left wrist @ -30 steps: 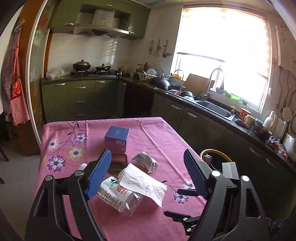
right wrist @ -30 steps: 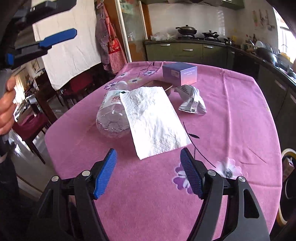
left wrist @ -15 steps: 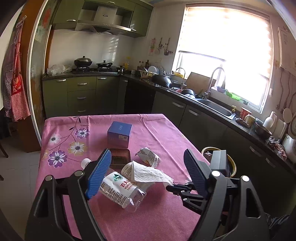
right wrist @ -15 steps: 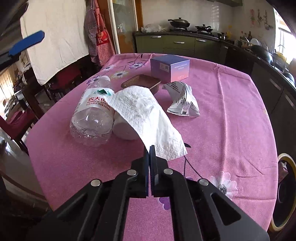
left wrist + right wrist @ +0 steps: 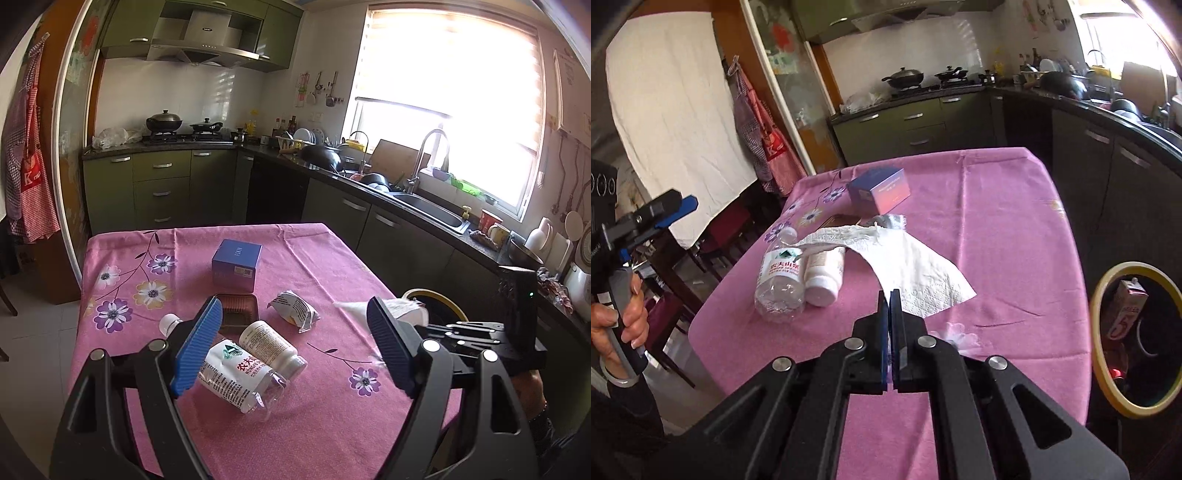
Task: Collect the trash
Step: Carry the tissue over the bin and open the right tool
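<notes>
Only the right wrist view shows the right hand-held gripper (image 5: 890,295) pinching the napkin (image 5: 916,269); left (image 5: 291,347) spread

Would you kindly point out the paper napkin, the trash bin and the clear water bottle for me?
paper napkin (image 5: 916,266), right wrist view, on its flat embossed middle.
trash bin (image 5: 1108,397), right wrist view, on its yellow rim.
clear water bottle (image 5: 236,376), left wrist view, on its printed label.
</notes>
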`<state>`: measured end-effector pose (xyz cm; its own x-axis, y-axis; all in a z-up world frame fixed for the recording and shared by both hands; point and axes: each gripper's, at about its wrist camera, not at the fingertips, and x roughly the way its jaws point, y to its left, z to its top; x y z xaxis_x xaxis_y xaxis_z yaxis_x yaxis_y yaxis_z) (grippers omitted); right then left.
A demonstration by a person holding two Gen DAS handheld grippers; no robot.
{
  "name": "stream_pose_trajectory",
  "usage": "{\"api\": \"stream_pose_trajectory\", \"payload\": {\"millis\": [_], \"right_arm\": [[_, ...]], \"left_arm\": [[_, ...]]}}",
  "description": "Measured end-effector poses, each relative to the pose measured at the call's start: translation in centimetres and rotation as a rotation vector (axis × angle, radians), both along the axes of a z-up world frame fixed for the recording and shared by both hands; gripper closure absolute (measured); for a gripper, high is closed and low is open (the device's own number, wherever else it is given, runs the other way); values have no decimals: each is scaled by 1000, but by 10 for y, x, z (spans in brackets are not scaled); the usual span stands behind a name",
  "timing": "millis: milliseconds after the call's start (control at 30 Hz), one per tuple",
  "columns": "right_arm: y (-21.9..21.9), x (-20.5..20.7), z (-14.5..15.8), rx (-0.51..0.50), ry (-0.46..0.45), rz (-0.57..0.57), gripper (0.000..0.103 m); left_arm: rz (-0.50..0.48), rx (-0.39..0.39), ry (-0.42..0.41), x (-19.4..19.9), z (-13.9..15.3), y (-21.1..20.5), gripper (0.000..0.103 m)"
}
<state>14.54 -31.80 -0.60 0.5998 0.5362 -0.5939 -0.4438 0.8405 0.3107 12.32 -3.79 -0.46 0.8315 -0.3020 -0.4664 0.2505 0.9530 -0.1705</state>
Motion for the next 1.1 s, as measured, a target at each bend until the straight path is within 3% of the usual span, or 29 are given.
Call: {"api": "stream_pose_trajectory", "payload": {"millis": [200,400,567,800,833,867,933,1100], "right_arm": [[-81,-6,10,-9,-22,-231,101],[-158,9,-22,-98,61,-442,101],[-194,27,-61,-167,150,-534,101],[-220,46,-92,-193,210,-609,101],[-221,50,-95,-197,222,-615,99],[-225,53,-98,-194,232,-628,83],[-231,54,-100,-181,236,-664,64],[-231,41,-84,-123,194,-680,64]], "left_arm": [[-19,7,9,0,-3,-8,27],[-38,12,16,2,-5,-14,26],[-44,18,26,4,-8,-18,26],[-57,24,44,9,-12,-22,26],[-60,25,47,10,-13,-23,26],[-62,26,50,10,-14,-24,26],[-66,25,56,11,-15,-25,26],[-70,29,71,16,-18,-25,26]]}}
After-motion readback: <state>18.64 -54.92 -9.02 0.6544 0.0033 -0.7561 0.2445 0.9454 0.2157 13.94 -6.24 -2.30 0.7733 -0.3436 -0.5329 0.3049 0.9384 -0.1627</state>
